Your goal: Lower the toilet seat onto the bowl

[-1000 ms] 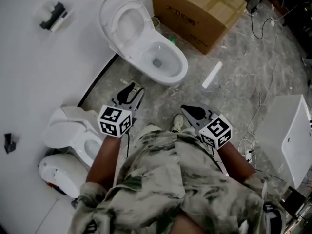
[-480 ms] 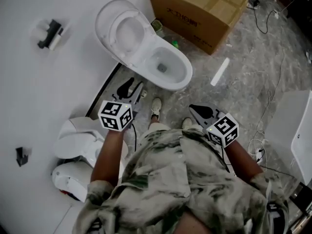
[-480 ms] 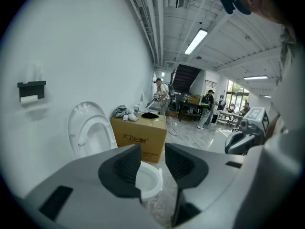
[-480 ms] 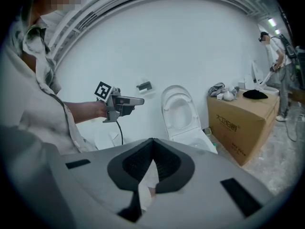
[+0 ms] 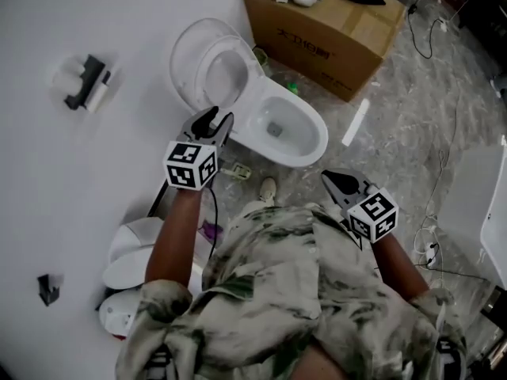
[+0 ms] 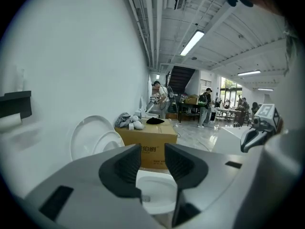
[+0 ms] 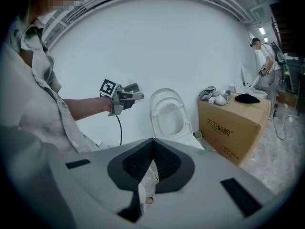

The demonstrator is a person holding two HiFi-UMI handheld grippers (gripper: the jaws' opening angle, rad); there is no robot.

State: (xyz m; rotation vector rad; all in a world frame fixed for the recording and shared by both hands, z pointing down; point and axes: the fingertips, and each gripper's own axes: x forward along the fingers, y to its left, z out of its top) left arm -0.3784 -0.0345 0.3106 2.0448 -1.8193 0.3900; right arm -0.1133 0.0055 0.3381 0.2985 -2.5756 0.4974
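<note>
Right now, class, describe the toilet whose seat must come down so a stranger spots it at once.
Find the brown cardboard box against the white wall; the toilet stands on the floor right beside it. Unlike the white fixtures further along the wall, its seat stands raised, leaving the bowl open.

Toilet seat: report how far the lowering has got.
Done: nothing; the white plastic toilet seat stands raised, off the white ceramic bowl. In hand: the left tongs, open and empty, sit close to the seat's lower edge; the right tongs hang shut, away from it. Left: take the seat and lower it onto the bowl.
</note>
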